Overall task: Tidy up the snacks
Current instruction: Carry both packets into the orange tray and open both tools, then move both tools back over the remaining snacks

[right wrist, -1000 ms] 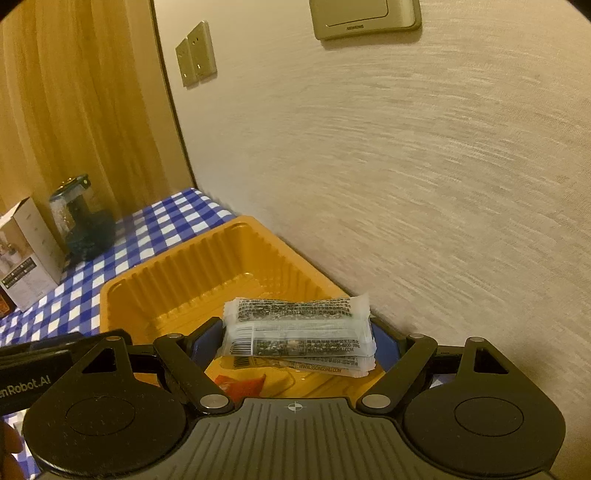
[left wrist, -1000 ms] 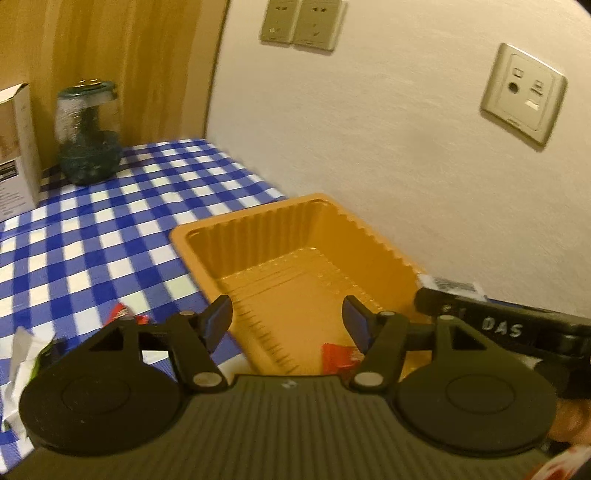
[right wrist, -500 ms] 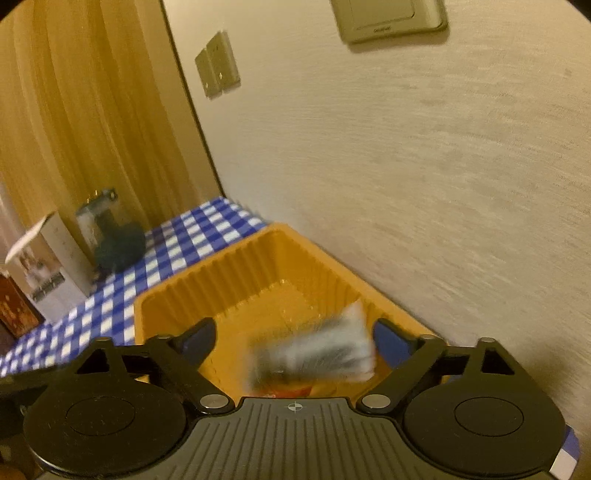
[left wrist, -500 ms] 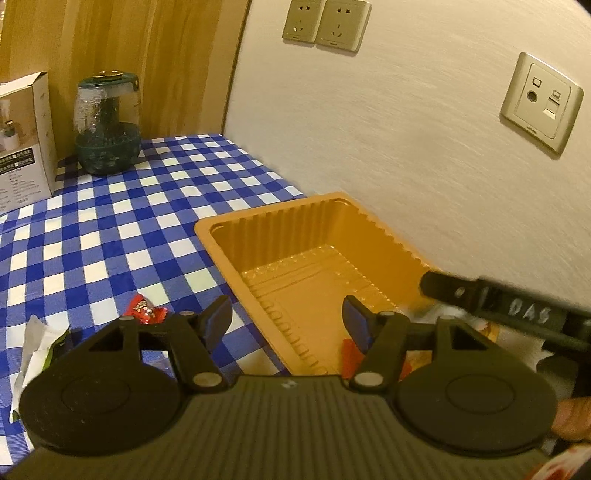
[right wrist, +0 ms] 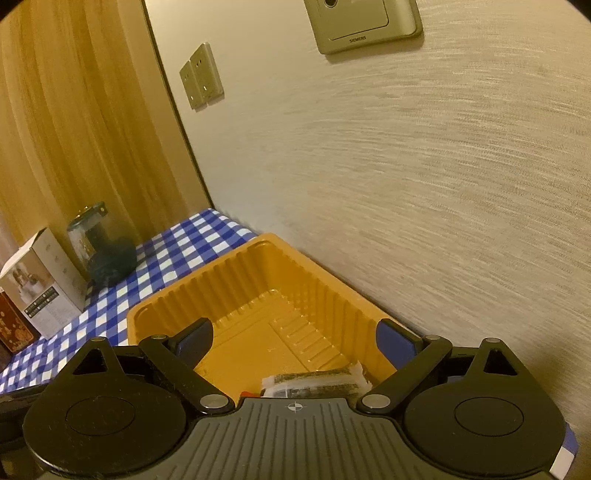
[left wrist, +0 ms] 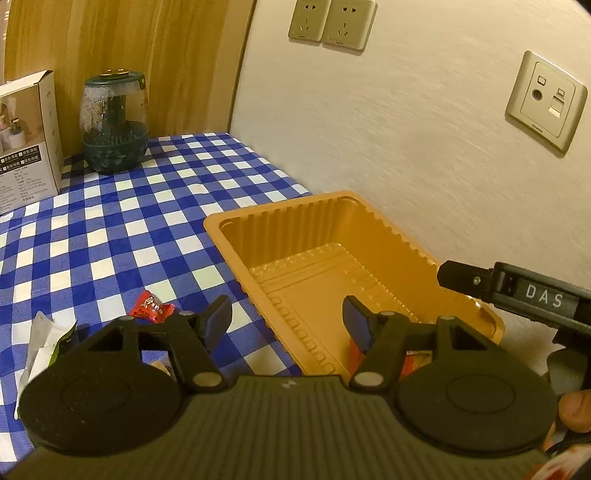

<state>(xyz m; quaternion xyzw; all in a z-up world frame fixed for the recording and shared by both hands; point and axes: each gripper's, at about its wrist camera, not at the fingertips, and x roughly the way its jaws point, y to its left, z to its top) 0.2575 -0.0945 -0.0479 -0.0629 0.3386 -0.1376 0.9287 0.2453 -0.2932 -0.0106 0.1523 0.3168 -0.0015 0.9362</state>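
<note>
An orange plastic tray (left wrist: 332, 218) stands on the checked tablecloth against the wall; it also shows in the right wrist view (right wrist: 236, 280). My right gripper (right wrist: 291, 338) is open above the tray's near end. A clear packet with dark print (right wrist: 317, 380) lies in the tray just below it, beside a red wrapper (right wrist: 248, 394). My left gripper (left wrist: 286, 317) is open and empty over the tray's near left rim. A red snack packet (left wrist: 151, 306) lies on the cloth left of the tray. A red wrapper (left wrist: 356, 352) shows in the tray behind my left gripper's right finger.
A dark green jar (left wrist: 112, 125) and a white box (left wrist: 26, 136) stand at the back by the wood panel. A white and green wrapper (left wrist: 44, 339) lies at the left. The wall with sockets (left wrist: 330, 22) runs close along the tray's right side. The right gripper's body (left wrist: 517, 291) reaches over the tray.
My right gripper opened and let the clear packet drop into the tray, then rose. My left gripper drew back and rose, so more of the cloth shows.
</note>
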